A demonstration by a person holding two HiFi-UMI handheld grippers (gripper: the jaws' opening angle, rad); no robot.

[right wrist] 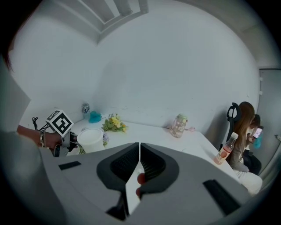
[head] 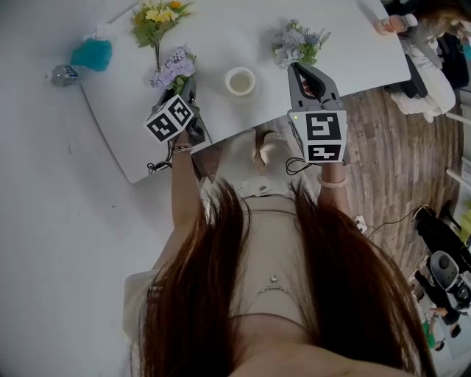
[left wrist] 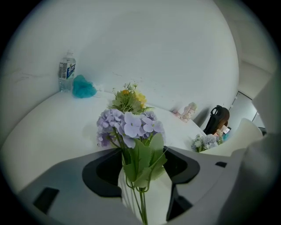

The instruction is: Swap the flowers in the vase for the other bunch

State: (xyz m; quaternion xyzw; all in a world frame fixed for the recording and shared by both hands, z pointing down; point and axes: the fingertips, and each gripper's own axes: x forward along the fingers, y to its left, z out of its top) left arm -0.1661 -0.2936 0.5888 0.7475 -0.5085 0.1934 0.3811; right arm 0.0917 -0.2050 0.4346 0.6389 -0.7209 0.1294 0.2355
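One purple bunch point(left wrist: 129, 125) runs along spread L fingers point(left wrist: 70, 176), blooms pointing away.

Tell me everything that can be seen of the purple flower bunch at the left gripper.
The purple flower bunch looks artificial: a rounded head of lilac blossoms, green leaves under it, thin green stems. The stems run between the open jaws of the left gripper, which do not seem to press them. It is above the white table, left of the white vase, nearer than the yellow bunch.
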